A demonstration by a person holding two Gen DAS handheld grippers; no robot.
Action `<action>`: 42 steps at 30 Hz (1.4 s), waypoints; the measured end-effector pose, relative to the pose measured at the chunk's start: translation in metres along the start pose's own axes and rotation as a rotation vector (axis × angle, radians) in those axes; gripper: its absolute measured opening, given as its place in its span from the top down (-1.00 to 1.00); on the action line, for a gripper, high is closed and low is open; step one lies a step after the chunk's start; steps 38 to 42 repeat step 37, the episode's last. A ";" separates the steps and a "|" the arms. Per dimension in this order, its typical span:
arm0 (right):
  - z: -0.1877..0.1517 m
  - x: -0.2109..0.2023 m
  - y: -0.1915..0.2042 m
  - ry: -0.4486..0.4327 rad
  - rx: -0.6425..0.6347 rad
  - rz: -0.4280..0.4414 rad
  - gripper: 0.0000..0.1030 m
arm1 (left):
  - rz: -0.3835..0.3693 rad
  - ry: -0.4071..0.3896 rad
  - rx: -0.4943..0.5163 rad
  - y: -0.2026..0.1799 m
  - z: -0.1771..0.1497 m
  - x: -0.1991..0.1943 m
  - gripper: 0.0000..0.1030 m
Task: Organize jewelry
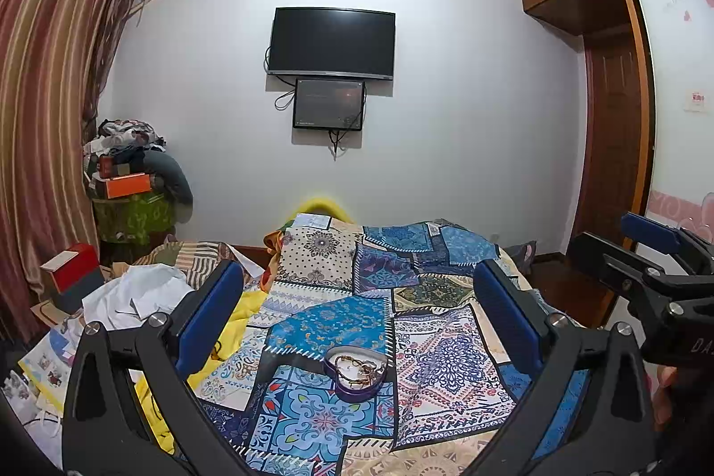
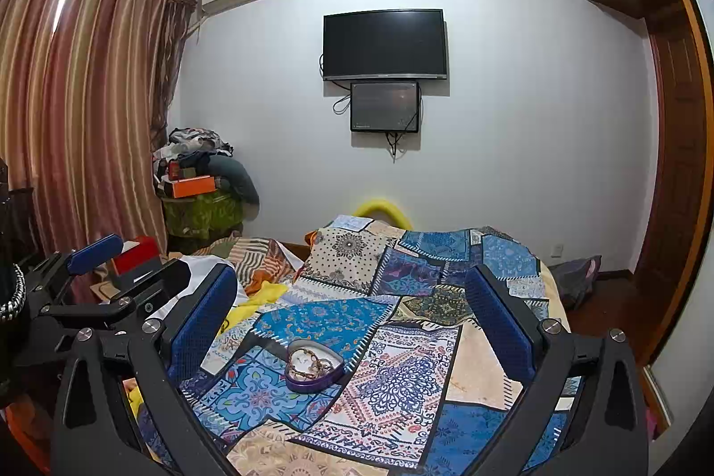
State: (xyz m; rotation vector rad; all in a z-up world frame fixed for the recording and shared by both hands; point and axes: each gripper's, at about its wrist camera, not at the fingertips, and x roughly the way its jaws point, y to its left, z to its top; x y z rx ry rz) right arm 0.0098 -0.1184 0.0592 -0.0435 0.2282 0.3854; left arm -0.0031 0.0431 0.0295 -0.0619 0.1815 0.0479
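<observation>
A purple heart-shaped tin (image 1: 355, 375) lies open on the patchwork bedspread (image 1: 330, 320), with gold chains (image 1: 359, 366) heaped inside it. It also shows in the right wrist view (image 2: 313, 370), with the chains (image 2: 310, 362) in it. My left gripper (image 1: 357, 297) is open and empty, held above the bed, the tin just below and between its blue-padded fingers. My right gripper (image 2: 350, 300) is open and empty too, with the tin below and left of centre. The right gripper shows at the right edge of the left view (image 1: 642, 257), the left gripper at the left edge of the right view (image 2: 111, 262).
Crumpled white and yellow cloth (image 1: 134, 293) and a red box (image 1: 73, 266) lie at the bed's left. A pile of clothes and boxes (image 1: 129, 181) stands by the curtain. A TV (image 1: 332, 43) hangs on the far wall. A wooden wardrobe (image 1: 616, 119) is to the right.
</observation>
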 end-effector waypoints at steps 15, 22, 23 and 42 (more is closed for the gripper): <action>0.004 -0.002 -0.001 -0.002 0.003 -0.002 -0.97 | -0.011 0.006 0.002 -0.001 0.001 0.001 -1.00; 0.006 -0.001 -0.003 0.001 0.004 -0.003 -0.97 | -0.010 0.010 -0.001 0.000 0.002 0.000 -1.00; 0.005 -0.001 -0.002 0.001 0.003 -0.002 -0.97 | -0.010 0.012 0.000 0.000 0.002 0.000 -1.00; 0.003 -0.002 -0.002 0.003 0.002 -0.002 -0.97 | -0.005 0.012 0.002 -0.001 0.001 -0.001 -1.00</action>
